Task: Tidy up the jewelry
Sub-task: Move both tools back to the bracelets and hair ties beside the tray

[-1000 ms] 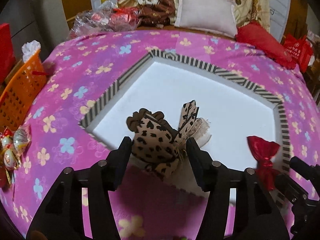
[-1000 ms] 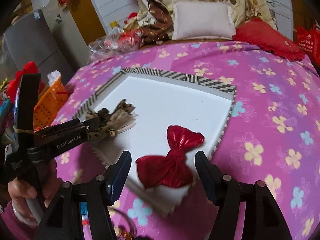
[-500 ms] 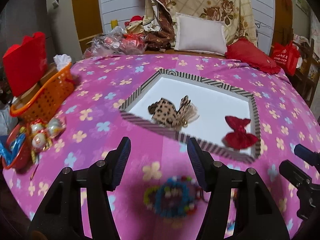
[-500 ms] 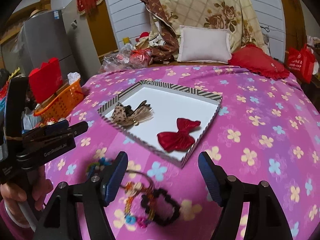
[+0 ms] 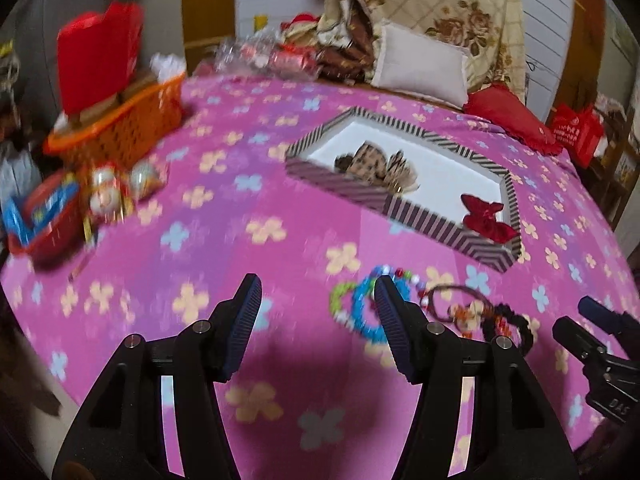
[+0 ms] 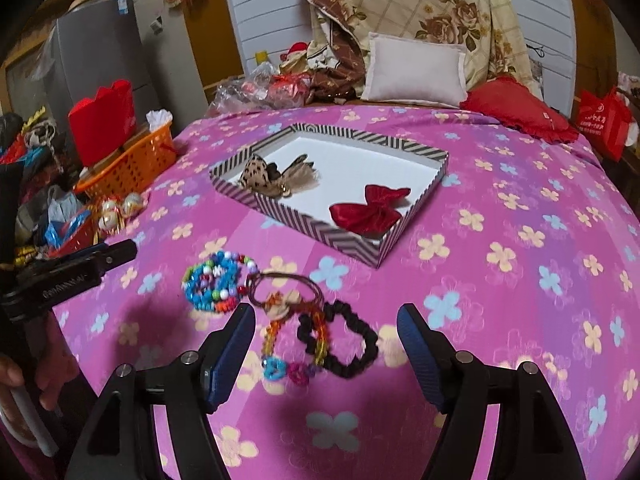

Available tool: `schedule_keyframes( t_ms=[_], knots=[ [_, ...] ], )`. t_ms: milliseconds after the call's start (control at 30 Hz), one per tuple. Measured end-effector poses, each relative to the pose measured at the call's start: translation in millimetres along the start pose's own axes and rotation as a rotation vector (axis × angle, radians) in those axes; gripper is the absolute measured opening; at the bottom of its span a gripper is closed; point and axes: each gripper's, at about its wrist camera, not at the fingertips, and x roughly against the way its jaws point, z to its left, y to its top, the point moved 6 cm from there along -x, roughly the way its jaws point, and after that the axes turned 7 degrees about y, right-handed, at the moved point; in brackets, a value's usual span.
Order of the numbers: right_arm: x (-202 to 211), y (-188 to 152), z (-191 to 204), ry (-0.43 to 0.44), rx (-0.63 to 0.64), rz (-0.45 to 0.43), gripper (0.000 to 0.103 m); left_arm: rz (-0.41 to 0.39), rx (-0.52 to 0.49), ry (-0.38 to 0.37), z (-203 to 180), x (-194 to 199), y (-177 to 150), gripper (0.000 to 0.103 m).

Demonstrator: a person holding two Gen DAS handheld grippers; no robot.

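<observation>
A striped box tray with a white floor lies on the pink flowered cloth. It holds a leopard-print bow and a red bow. Closer to me, on the cloth, lie beaded bracelets, a brown hair tie and a black scrunchie. My right gripper hovers open over this pile, gripping nothing. My left gripper is open and empty above bare cloth, with the blue bracelets just behind its right finger. The left wrist view also shows the tray.
An orange basket with a red box, shiny ornaments and wrappers crowd the cloth's left edge. Pillows, a red cushion and bags stand behind the tray. Bare cloth stretches to the right of the tray.
Both grippers have pulled back from the tray, leaving the leopard bow and the red bow lying in it. The pile of bracelets and hair ties has come into view below them.
</observation>
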Motion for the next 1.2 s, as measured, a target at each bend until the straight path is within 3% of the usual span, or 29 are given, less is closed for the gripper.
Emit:
schedule_keyframes(
  t_ms=[300, 633, 1200],
  knots=[
    [-7, -10, 1, -0.004, 0.014, 0.028, 0.071, 0.077, 0.060, -0.020, 16, -9, -27, 0.059],
    [-7, -12, -8, -0.009, 0.010, 0.020, 0.071, 0.090, 0.018, -0.060, -11, -19, -20, 0.059],
    [-19, -17, -17, 0.003, -0.011, 0.051, 0.071, 0.138, -0.009, -0.066, -37, -43, -15, 0.059]
  ],
)
